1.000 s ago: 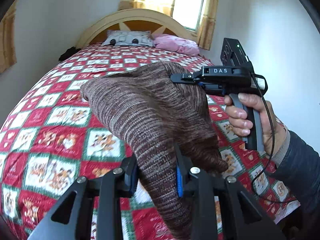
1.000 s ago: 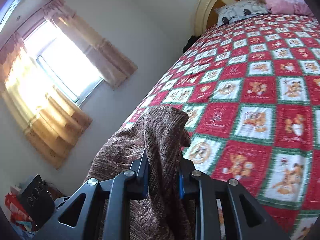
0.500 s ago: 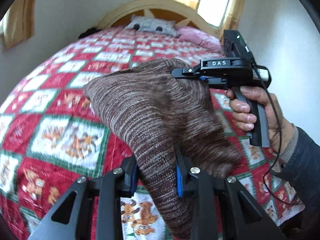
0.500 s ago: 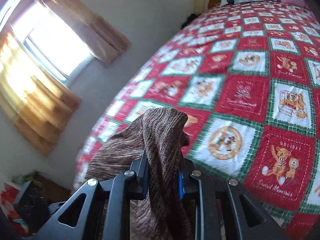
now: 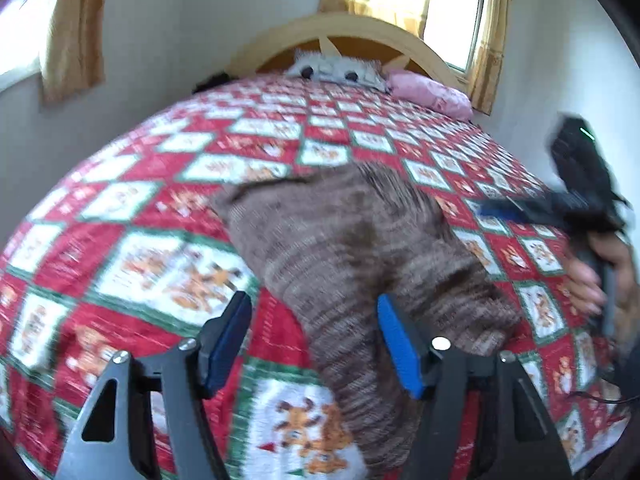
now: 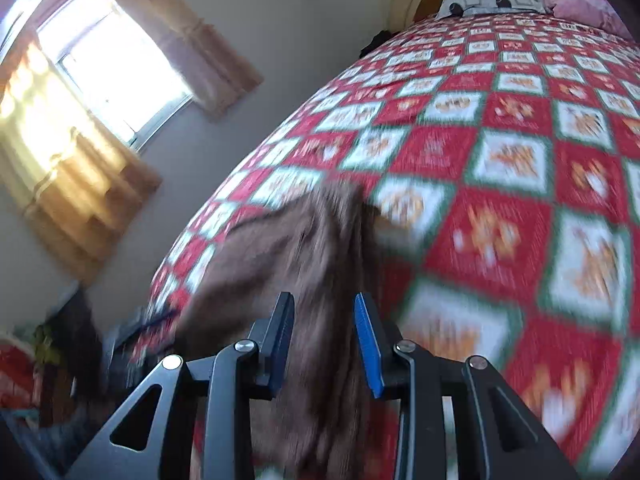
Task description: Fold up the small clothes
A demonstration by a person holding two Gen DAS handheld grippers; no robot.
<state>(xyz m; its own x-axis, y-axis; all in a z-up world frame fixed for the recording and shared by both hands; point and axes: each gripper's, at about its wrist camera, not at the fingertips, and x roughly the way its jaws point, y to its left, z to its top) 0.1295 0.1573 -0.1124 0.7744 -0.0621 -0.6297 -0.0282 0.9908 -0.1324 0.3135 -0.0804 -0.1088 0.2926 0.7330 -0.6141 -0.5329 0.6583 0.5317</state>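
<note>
A brown striped knit garment (image 5: 352, 248) lies in a loose heap on the red, white and green patchwork bedspread (image 5: 160, 264). My left gripper (image 5: 312, 344) is low over its near end. Its jaws are opening and stand wide apart, with a fold of the knit between them close to the right blue pad (image 5: 400, 352) and not pinched. My right gripper (image 5: 492, 212), blurred and held by a hand (image 5: 588, 280), is off the garment's right edge. In the right wrist view its jaws (image 6: 324, 336) are opening, with the blurred knit (image 6: 312, 248) showing through the gap, unpinched.
The bed reaches back to a curved wooden headboard (image 5: 352, 32) with a grey pillow (image 5: 336, 70) and a pink pillow (image 5: 432, 94). Curtained windows (image 6: 108, 64) are on the left and far walls. Dark clutter (image 6: 60, 352) stands by the bed's left side.
Both grippers were shut on the garment, holding it up over the bed. Now both have opened, the garment has dropped onto the bedspread, and the right gripper has swung away to the right.
</note>
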